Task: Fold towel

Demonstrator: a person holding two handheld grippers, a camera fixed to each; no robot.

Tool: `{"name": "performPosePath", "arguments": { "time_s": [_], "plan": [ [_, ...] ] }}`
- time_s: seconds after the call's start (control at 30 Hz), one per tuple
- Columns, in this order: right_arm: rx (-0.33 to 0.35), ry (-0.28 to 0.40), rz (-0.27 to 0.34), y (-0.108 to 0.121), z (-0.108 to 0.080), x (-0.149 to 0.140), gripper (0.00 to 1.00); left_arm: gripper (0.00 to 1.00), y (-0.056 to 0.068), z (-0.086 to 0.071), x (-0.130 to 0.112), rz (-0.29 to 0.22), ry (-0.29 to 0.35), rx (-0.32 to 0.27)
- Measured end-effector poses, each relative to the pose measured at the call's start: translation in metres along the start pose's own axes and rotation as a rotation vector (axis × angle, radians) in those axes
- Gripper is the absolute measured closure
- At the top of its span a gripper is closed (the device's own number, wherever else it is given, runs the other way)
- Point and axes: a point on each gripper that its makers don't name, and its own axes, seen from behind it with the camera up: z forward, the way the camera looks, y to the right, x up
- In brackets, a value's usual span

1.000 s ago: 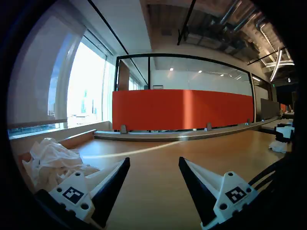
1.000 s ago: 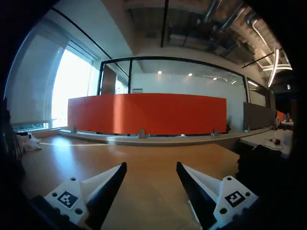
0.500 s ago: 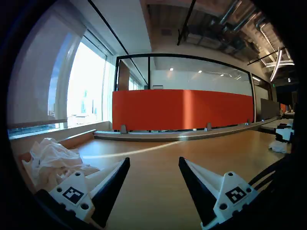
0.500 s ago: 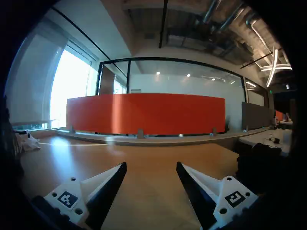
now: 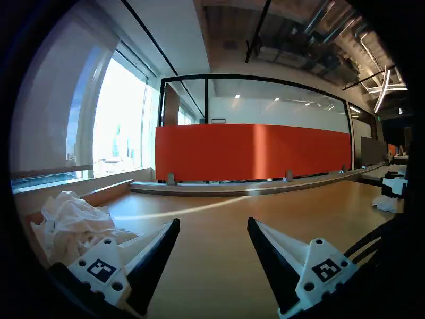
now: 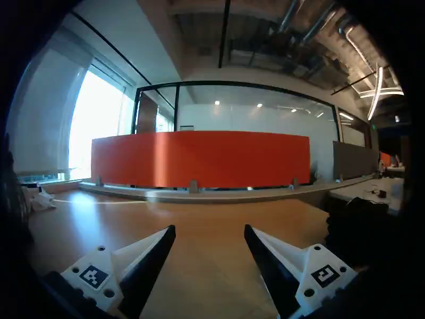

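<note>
Near: the left gripper (image 5: 213, 220) has its fingers apart with nothing between them, over the wooden worktop (image 5: 297, 204). The towel (image 5: 74, 226), white and crumpled in a heap, lies at the worktop's left edge, partly hidden behind the finger on that side. The right gripper (image 6: 210, 227) is likewise spread and holds nothing. A dark bulky object (image 6: 361, 223) sits at the right edge; what it is cannot be told. Far edge: orange divider panel (image 5: 252, 151), with a glass wall (image 5: 276, 109) behind. A bright window (image 5: 119, 127) is at left.
</note>
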Motion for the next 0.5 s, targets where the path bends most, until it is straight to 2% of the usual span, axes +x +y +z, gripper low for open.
{"name": "performPosePath", "arguments": {
  "time_s": [0.5],
  "plan": [
    [0.0,-0.001,0.0,0.0007,0.0011,-0.0014,0.0,0.06,0.0001,0.0004,0.0013,0.0,-0.001,0.0]
  ]
}}
